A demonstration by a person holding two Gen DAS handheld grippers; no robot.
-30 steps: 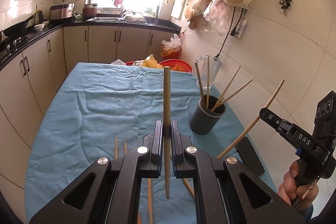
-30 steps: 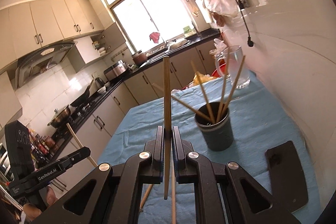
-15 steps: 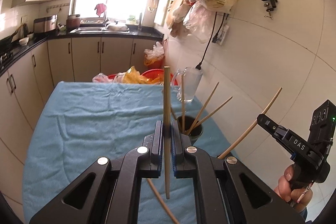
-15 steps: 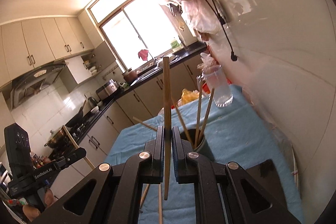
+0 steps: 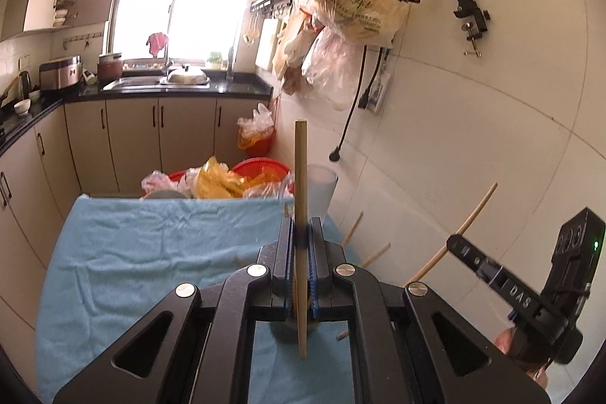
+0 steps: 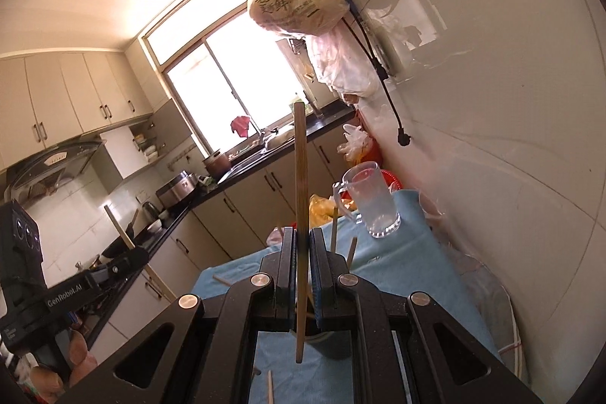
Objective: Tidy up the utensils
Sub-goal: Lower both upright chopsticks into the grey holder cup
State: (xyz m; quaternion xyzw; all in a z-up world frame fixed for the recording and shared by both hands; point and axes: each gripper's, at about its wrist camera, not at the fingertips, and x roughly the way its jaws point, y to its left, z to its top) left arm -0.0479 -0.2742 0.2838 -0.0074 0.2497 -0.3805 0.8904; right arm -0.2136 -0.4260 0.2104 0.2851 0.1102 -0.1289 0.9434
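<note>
Left tongs (image 5: 301, 241) and right tongs (image 6: 302, 245) — each clamped tight on one upright chopstick (image 5: 300, 177).

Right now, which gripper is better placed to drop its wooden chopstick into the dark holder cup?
Close call; leaning right. The right gripper holds its wooden chopstick upright with the dark holder cup showing just beneath its lower end. The left gripper nearly hides the cup in its own view.

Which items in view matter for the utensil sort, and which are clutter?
Job:
- wooden chopstick in left tongs
- wooden chopstick in right tongs
- dark round holder
- loose chopstick on blue cloth

Clutter:
- clear glass mug
- hanging plastic bag
- red basin
</note>
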